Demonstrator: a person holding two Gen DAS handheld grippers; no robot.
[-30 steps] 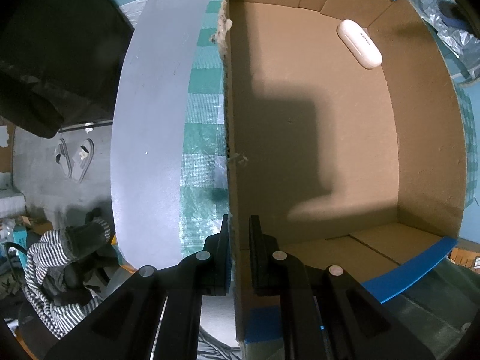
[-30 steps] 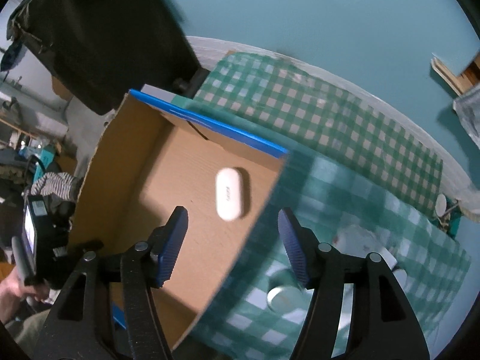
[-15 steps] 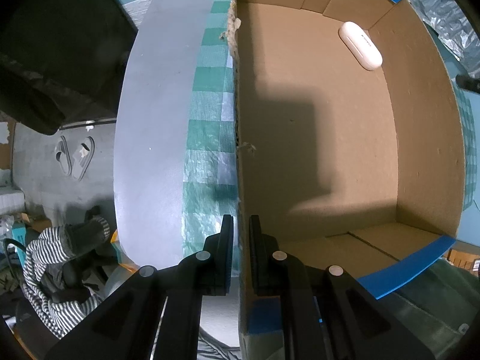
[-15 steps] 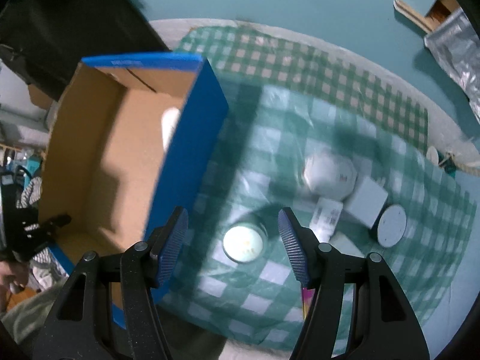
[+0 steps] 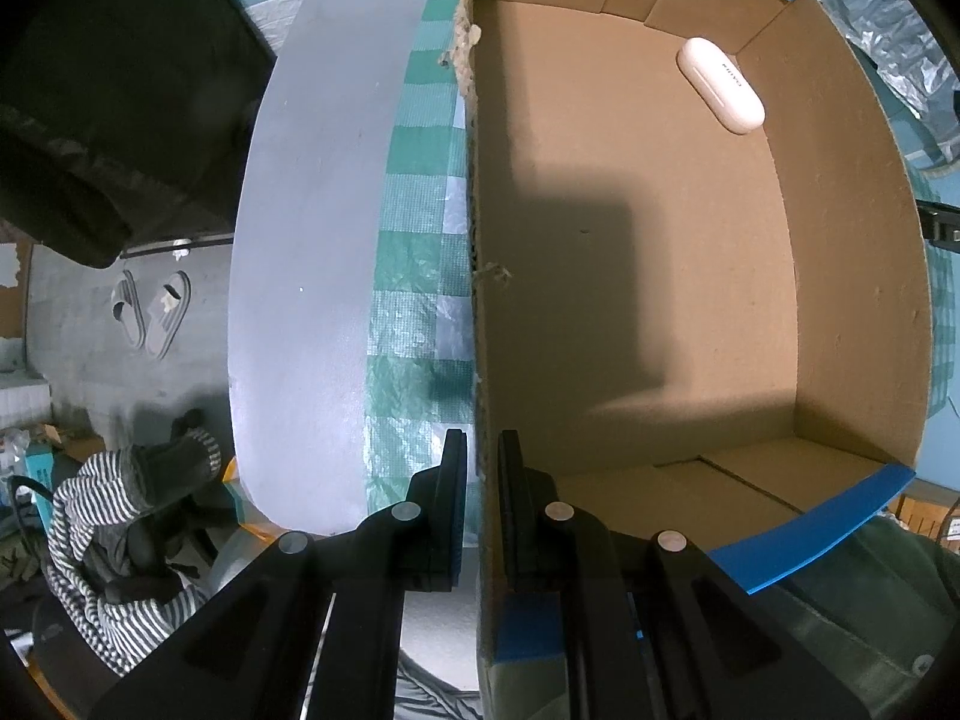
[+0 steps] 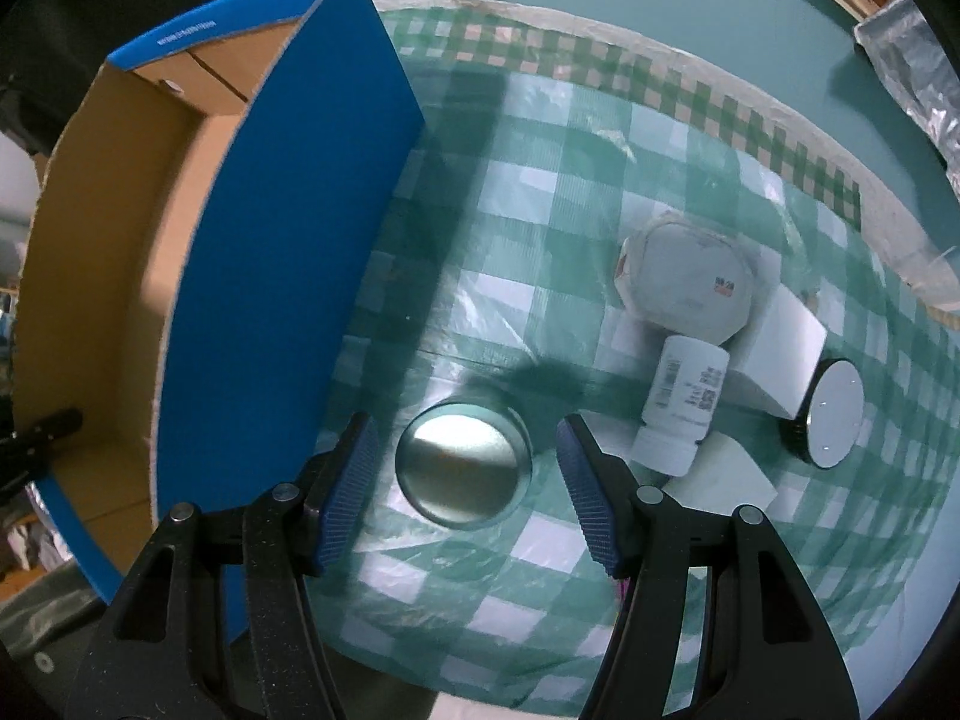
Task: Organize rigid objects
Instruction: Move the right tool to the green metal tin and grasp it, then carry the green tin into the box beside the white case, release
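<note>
The left claw [image 5: 479,480] is pinched narrow on the near side wall of the cardboard box [image 5: 630,276], one finger outside and one inside, which looks like it is steadying the box on the worktop [image 6: 540,552]. Inside, a white oblong case [image 5: 720,86] lies in the far corner of the box floor, already put away; the rest of the floor is bare. The right claw [image 6: 467,483] points down with its blue-padded jaws standing wide, holding nothing, and a round metal tin [image 6: 463,463] sits between them on the green checked tablecloth [image 6: 528,192], apart from both pads. The tin lies just beside the box's blue outer wall [image 6: 282,252]. To its right is a cluster of other items: a white round tub [image 6: 684,279], a small white bottle [image 6: 684,402] lying on its side, a white rectangular box [image 6: 780,354] and a dark-rimmed round disc [image 6: 831,411]. The step in hand appears to be picking up the tin as the next item for the box. The next move likely calls for lowering until the pads flank the tin's low rim, closing across its width, then lifting it clear of the blue wall and into the box. The shallow, smooth rim may slip, and the plastic cloth could catch in the jaws.
</note>
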